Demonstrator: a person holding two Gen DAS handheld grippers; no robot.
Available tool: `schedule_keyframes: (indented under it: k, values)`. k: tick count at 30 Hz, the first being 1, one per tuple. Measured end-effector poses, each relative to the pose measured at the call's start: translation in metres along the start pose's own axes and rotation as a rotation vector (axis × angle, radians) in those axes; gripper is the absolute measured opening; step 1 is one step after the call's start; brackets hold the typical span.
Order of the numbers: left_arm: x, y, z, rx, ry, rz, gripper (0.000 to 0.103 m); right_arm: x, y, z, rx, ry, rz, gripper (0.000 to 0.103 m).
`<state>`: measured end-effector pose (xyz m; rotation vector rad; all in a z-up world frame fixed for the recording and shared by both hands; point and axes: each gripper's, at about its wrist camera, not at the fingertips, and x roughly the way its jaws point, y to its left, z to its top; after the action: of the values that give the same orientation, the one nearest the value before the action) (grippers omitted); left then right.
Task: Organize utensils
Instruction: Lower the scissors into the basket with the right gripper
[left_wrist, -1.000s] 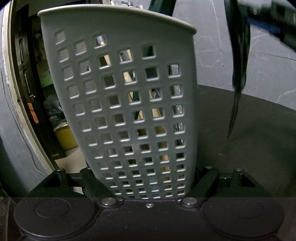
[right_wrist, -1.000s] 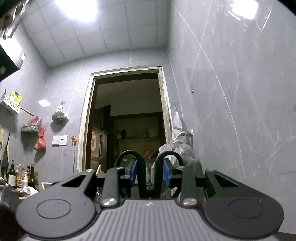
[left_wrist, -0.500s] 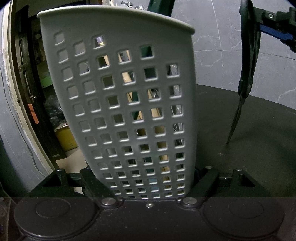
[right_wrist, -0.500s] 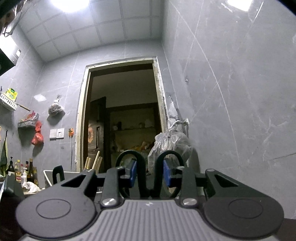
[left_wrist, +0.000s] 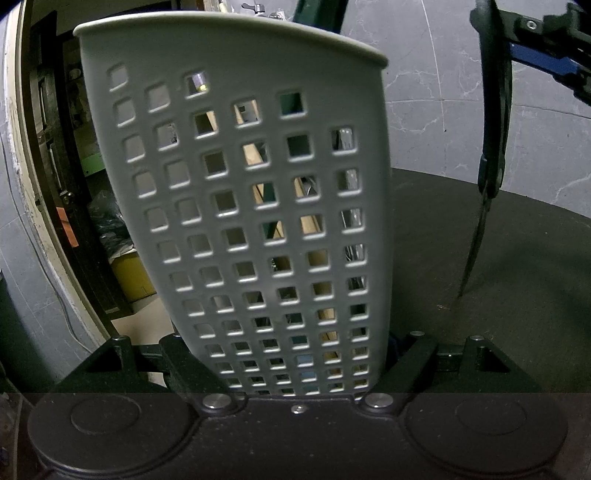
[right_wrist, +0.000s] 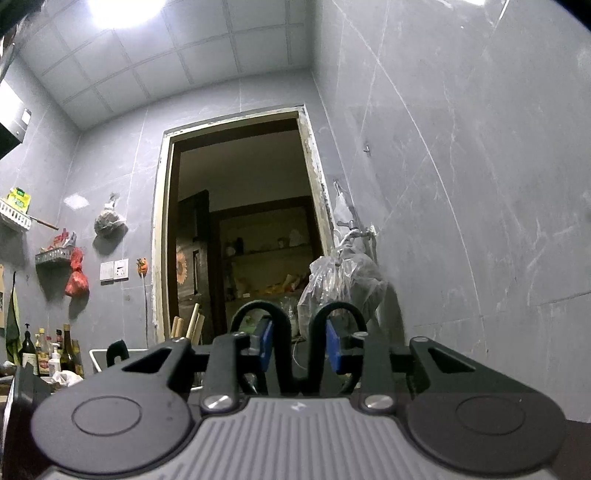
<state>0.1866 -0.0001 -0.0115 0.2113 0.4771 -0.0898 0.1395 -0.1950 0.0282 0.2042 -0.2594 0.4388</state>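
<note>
Left gripper clamps the grey perforated holder with wooden sticks inside, right gripper grips black scissors

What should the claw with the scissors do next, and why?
Probably lift the scissors a little and carry them over the open top of the grey holder. The right claw grips their black handles. The blades point down at the dark table, beside the holder, with the tip below its rim. The left claw clamps the holder upright, ready to take them.
</note>
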Motion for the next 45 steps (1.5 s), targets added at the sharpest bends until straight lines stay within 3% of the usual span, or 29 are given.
schedule_keyframes:
  k: [8,18,29,45]
  values:
    - [0.0,0.0,0.0,0.0,0.0,0.0,0.082,0.003,0.009,0.011,-0.05,0.008,0.004,0.033]
    - [-0.001,0.0,-0.001,-0.001,-0.003,-0.003,0.082,0.014,0.024,0.066,-0.17,-0.013,0.081,0.033]
    - [-0.003,0.0,-0.001,-0.002,-0.002,-0.002,0.082,0.046,0.042,0.119,-0.091,-0.069,0.237,0.033]
    - [-0.003,-0.001,0.0,0.006,-0.003,0.001,0.082,0.083,0.078,0.12,-0.039,-0.075,0.41,0.034]
